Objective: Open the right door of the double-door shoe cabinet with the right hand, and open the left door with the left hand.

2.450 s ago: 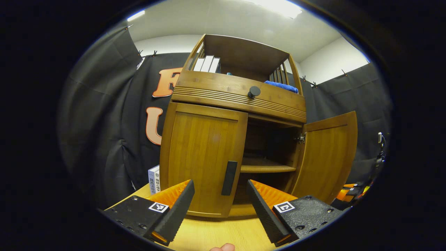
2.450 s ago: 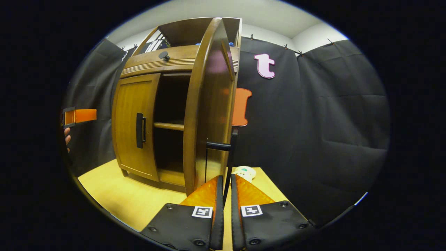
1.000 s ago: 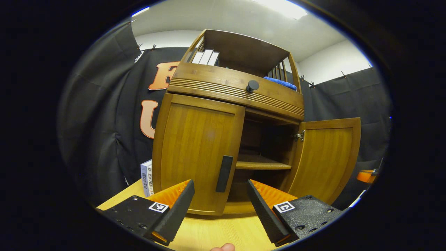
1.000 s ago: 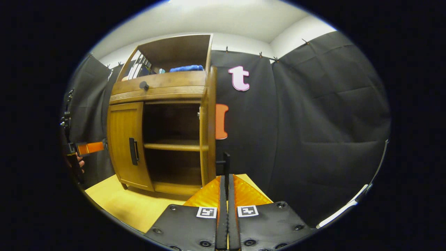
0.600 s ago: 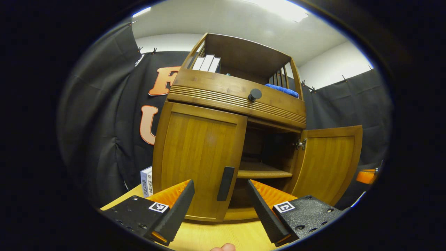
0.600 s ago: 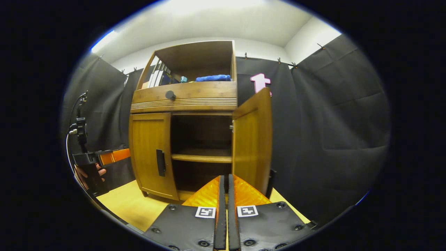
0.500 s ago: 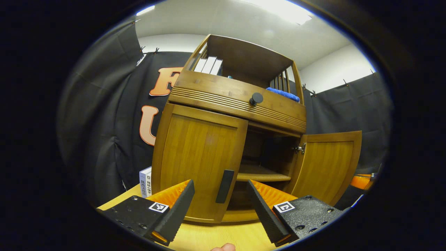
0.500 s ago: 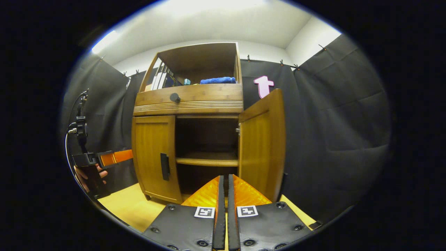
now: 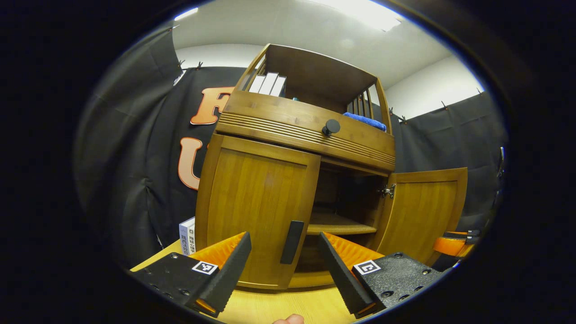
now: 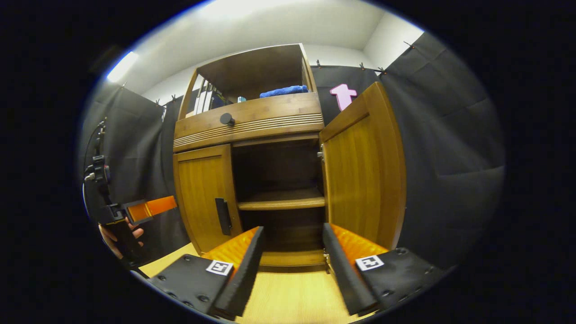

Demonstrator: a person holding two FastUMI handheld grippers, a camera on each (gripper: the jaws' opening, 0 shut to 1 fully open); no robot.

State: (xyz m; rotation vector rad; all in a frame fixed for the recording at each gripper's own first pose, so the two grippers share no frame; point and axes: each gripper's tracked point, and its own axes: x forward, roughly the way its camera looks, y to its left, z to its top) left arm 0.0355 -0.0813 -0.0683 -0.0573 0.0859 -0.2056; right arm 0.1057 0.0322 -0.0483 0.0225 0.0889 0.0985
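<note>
Shoe cabinet [image 9: 306, 130] on a pale wooden bench [image 10: 292, 297], right door [image 10: 364, 171] swung wide, left door [image 9: 256, 211] closed.

Left gripper [image 9: 284, 263] spread before the left door's dark handle [image 9: 291, 236], not touching. Right gripper [image 10: 292, 261] spread, holding nothing. Books [image 9: 268, 83] and blue cloth [image 9: 365, 121] sit up top; a boxed book [image 9: 187, 236] stands beside the cabinet's left side.

Left gripper [image 9: 284, 265] spread wide, fingers [image 9: 229, 270] angled apart and gripping nothing; a fingertip of the holding hand [image 9: 288, 320] peeking in just beneath it. Right gripper [image 10: 291, 265] likewise spread wide, nothing between its fingers [image 10: 245, 265]. Seen from the right gripper view, left gripper off to that gripper's left, level and pointing toward its centre line, with the holding hand wrapped around the grip below the body. Seen from the left gripper view, right gripper [image 9: 452, 243] low at far right, well apart.
</note>
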